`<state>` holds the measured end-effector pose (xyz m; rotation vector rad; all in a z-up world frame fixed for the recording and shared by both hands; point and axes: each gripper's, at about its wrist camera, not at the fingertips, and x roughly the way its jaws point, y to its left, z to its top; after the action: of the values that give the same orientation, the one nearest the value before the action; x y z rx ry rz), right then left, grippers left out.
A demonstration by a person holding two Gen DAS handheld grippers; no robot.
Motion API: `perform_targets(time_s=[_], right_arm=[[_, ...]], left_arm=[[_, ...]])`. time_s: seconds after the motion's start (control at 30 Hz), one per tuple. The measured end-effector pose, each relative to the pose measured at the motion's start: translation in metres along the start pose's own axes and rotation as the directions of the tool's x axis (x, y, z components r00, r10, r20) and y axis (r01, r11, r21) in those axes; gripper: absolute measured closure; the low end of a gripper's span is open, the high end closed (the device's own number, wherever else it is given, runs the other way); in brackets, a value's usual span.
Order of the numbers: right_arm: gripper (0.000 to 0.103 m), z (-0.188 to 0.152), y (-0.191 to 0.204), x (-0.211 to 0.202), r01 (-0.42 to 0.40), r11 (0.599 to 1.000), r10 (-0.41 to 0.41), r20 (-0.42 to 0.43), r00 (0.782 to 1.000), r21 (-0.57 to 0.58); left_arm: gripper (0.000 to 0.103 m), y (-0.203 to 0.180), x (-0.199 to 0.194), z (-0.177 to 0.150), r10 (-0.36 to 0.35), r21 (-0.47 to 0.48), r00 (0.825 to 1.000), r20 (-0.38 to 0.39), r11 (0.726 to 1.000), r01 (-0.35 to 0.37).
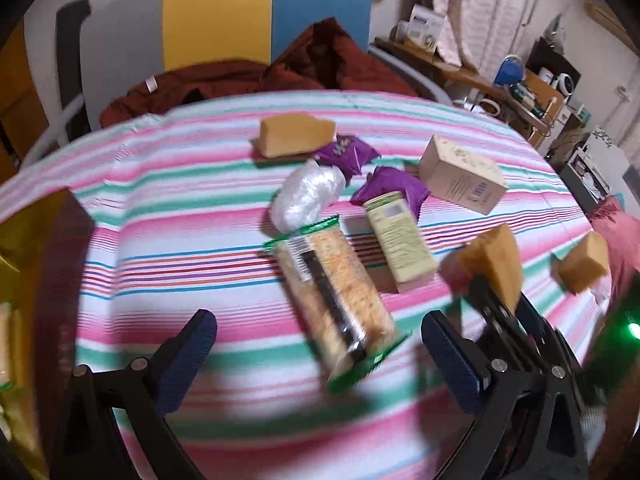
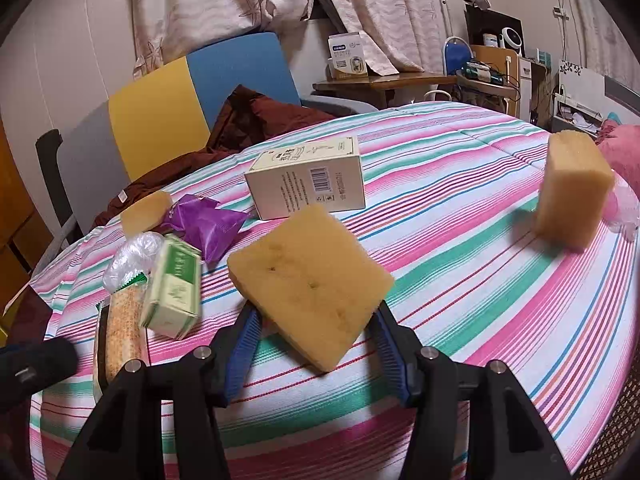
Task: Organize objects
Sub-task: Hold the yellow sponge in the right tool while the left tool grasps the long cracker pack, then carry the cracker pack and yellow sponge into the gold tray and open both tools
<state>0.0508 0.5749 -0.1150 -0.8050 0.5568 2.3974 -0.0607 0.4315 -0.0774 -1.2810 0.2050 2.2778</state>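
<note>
right gripper [image 2: 312,340] clamped a light, squashy sponge [image 2: 310,280] by its edges; left gripper [image 1: 320,352] gaped wide over the cracker pack [image 1: 336,300].

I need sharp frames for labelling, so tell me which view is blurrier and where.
Left wrist view: motion blur smears the cracker pack and striped cloth, and a green light glares at right. Right wrist view: sharper; held sponge crisp, green box slightly smeared.
</note>
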Motion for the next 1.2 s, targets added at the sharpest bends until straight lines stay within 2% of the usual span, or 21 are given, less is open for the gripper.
perform_targets(time_s=[0.07, 0.17, 0.23, 0.27, 0.37, 0.43, 0.53, 0.6, 1.07, 1.2], right_arm=[[0.047, 0.0, 0.0, 0.001, -0.004, 1.0, 0.004, -0.002, 1.0, 0.003], [0.047, 0.0, -0.002, 0.002, -0.011, 1.0, 0.011, -0.002, 1.0, 0.012], [0.047, 0.0, -0.003, 0.001, -0.015, 1.0, 0.015, 0.002, 1.0, 0.014], [0.047, 0.0, -0.003, 0.001, -0.014, 1.0, 0.014, 0.002, 1.0, 0.014], [0.047, 0.0, -0.003, 0.001, -0.016, 1.0, 0.016, 0.004, 1.0, 0.015], [0.047, 0.0, -0.004, 0.001, -0.018, 1.0, 0.018, 0.005, 1.0, 0.017], [0.047, -0.001, -0.003, 0.001, -0.011, 1.0, 0.011, 0.004, 1.0, 0.012], [0.047, -0.001, -0.001, 0.001, -0.005, 1.0, 0.005, 0.003, 1.0, 0.007], [0.047, -0.001, 0.004, 0.002, 0.032, 0.999, -0.032, -0.002, 0.999, -0.026], [0.047, -0.001, 0.007, 0.001, 0.052, 0.998, -0.052, -0.001, 0.999, -0.042]], left_arm=[[0.0, -0.007, 0.015, 0.004, 0.018, 0.012, 1.0, -0.021, 1.0, -0.018], [0.004, -0.01, 0.028, 0.006, 0.03, 0.035, 0.999, -0.012, 0.999, -0.03], [0.013, -0.008, 0.038, 0.003, 0.053, 0.056, 0.998, -0.036, 0.997, -0.051], [0.014, -0.005, 0.041, 0.0, 0.046, 0.062, 0.998, -0.04, 0.997, -0.044], [0.019, -0.004, 0.035, -0.011, 0.059, 0.152, 0.998, 0.027, 0.986, -0.063], [0.032, 0.003, 0.029, -0.016, 0.051, 0.163, 0.997, 0.05, 0.985, -0.058], [0.047, 0.013, 0.021, -0.023, 0.047, 0.175, 0.996, 0.074, 0.983, -0.059], [0.052, 0.016, 0.018, -0.027, 0.046, 0.193, 0.996, 0.081, 0.979, -0.061], [0.056, 0.032, -0.024, -0.074, 0.008, 0.203, 0.996, 0.084, 0.979, -0.025], [0.056, 0.033, -0.045, -0.084, -0.022, 0.21, 0.993, 0.115, 0.978, -0.003]])
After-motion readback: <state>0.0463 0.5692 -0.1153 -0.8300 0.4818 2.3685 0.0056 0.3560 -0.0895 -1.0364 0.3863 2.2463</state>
